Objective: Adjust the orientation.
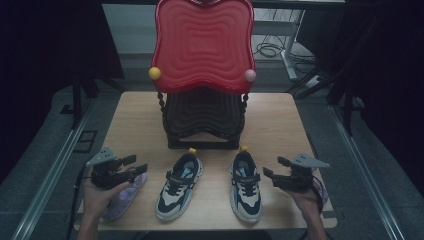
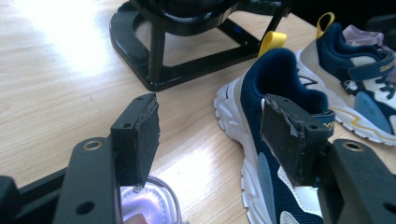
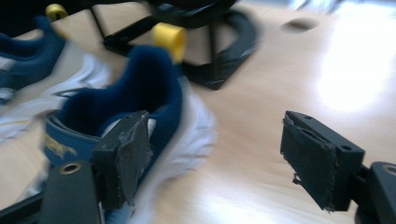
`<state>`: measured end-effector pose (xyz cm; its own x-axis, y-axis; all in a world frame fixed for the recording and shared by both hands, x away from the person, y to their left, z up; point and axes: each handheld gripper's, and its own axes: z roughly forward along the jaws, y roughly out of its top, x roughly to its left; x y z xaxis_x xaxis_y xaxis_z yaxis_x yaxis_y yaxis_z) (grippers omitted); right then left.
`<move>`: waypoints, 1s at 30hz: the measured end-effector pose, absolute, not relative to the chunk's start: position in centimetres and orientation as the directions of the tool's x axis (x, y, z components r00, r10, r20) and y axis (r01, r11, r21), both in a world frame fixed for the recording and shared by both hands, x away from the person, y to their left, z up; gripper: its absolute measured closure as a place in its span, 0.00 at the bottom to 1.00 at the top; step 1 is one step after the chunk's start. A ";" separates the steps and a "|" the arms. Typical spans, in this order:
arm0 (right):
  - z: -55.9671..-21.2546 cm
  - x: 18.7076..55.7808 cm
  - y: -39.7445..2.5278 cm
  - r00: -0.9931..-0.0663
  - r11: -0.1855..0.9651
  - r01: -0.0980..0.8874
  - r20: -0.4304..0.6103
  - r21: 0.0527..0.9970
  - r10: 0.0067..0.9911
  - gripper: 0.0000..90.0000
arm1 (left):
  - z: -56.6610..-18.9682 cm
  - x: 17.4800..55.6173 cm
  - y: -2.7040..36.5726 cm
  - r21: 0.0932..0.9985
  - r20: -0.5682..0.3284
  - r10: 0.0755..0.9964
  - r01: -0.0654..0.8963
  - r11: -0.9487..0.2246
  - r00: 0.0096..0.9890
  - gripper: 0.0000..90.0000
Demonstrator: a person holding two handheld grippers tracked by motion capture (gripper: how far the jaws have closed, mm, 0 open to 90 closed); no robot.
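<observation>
My left tongs (image 1: 131, 165) are spread wide with nothing between the jaws, just left of the left shoe (image 1: 179, 186); in the left gripper view the pads (image 2: 140, 137) frame bare wood and that shoe's heel side. My right tongs (image 1: 274, 169) are also wide and hold nothing, just right of the right shoe (image 1: 246, 186) (its view is blurred). Both shoes lie side by side on the tabletop (image 1: 135, 125), heels with yellow pull loops (image 2: 272, 41) toward the black stand (image 1: 202, 122), toes toward me. The left shoe is angled slightly, the right one straight. The stand sits behind the shoes and carries a red wavy tray (image 1: 202, 45). Something pale purple (image 1: 125, 197) lies under my left hand (image 1: 100, 192).
</observation>
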<state>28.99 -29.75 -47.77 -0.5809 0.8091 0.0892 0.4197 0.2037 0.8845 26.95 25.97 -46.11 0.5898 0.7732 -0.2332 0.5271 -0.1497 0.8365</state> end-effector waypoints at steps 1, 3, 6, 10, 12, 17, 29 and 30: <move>-47.8 28.9 -30.4 -0.572 0.161 0.408 0.114 0.899 0.812 0.31 | -46.2 27.0 25.9 0.836 -0.241 0.772 0.530 -0.143 0.588 0.41; -48.0 29.0 -30.8 -0.577 0.139 0.415 0.142 0.899 0.804 0.31 | -46.1 26.9 25.9 0.836 -0.244 0.772 0.531 -0.139 0.587 0.41; -48.8 29.4 -31.0 -0.563 0.138 0.427 0.144 0.894 0.814 0.32 | -46.0 26.6 25.9 0.840 -0.245 0.776 0.528 -0.129 0.581 0.41; -49.1 29.5 -30.0 -0.578 0.158 0.428 0.135 0.890 0.805 0.33 | -46.2 26.5 25.9 0.835 -0.250 0.774 0.534 -0.130 0.581 0.41; -49.2 29.4 -29.8 -0.583 0.163 0.432 0.136 0.887 0.801 0.34 | -46.3 26.6 25.9 0.833 -0.252 0.773 0.537 -0.132 0.582 0.41; -49.1 29.3 -29.1 -0.589 0.161 0.435 0.145 0.886 0.795 0.35 | -46.3 26.6 26.0 0.835 -0.259 0.769 0.535 -0.126 0.585 0.41; -47.9 30.1 -27.7 -0.624 0.169 0.424 0.152 0.890 0.767 0.38 | -45.7 26.4 25.2 0.831 -0.260 0.757 0.538 -0.140 0.599 0.51; -47.7 30.2 -27.8 -0.647 0.151 0.422 0.180 0.894 0.741 0.40 | -45.5 26.2 25.0 0.827 -0.238 0.774 0.541 -0.156 0.587 0.55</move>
